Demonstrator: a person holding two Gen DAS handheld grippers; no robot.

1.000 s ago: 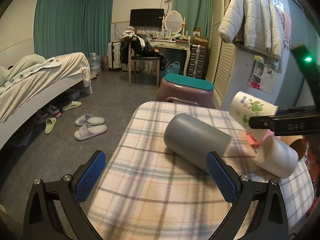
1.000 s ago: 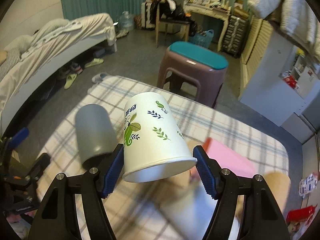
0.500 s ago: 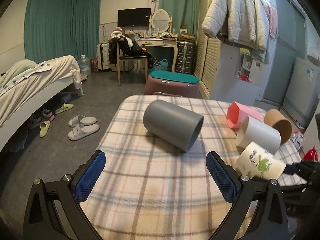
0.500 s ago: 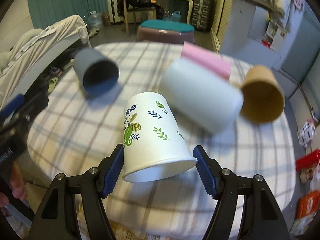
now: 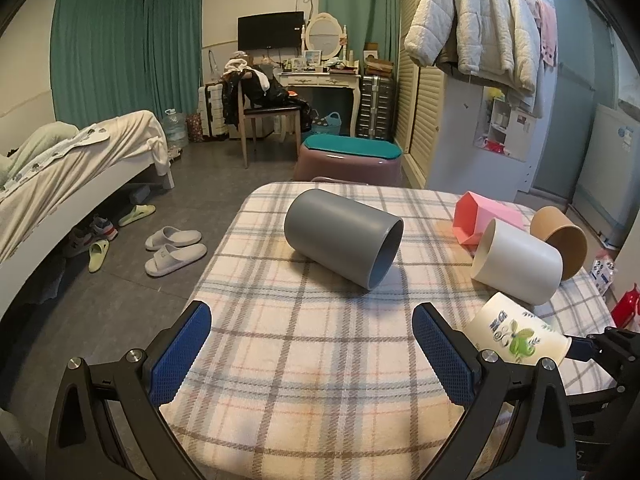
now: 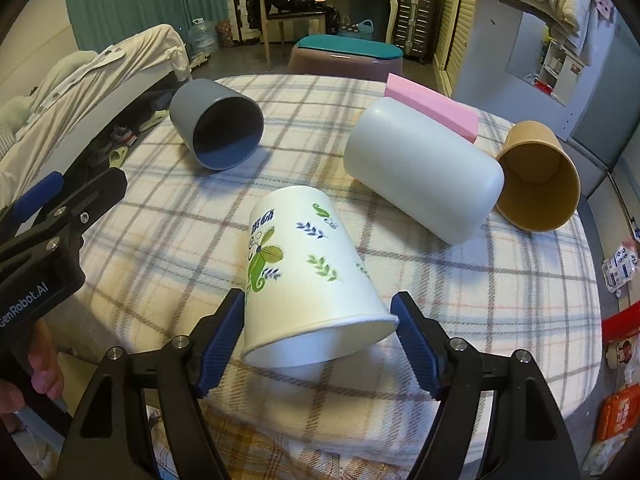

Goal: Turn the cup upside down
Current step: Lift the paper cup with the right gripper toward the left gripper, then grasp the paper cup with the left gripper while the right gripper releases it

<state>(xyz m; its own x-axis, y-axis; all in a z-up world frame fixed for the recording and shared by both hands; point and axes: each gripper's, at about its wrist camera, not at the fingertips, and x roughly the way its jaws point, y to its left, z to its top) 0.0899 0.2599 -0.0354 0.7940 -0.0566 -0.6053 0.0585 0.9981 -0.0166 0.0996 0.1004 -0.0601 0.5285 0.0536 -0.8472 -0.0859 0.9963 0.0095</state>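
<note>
Right gripper (image 6: 318, 336) clamps the leaf-print paper cup (image 6: 306, 276) (tilted, rim nearest the camera) over the near plaid table (image 6: 160, 232), left gripper (image 5: 310, 350) wide, holding nothing.

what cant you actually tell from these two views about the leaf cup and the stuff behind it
- leaf cup: whether its rim touches the plaid tablecloth; right wrist view hides the underside, left wrist view blocks it behind the left gripper's finger.
- Cup's printed characters: too small to read.
- pink box: mostly hidden by the white cup in the right wrist view.
- right gripper: in the left wrist view, cut off by the edge.
</note>
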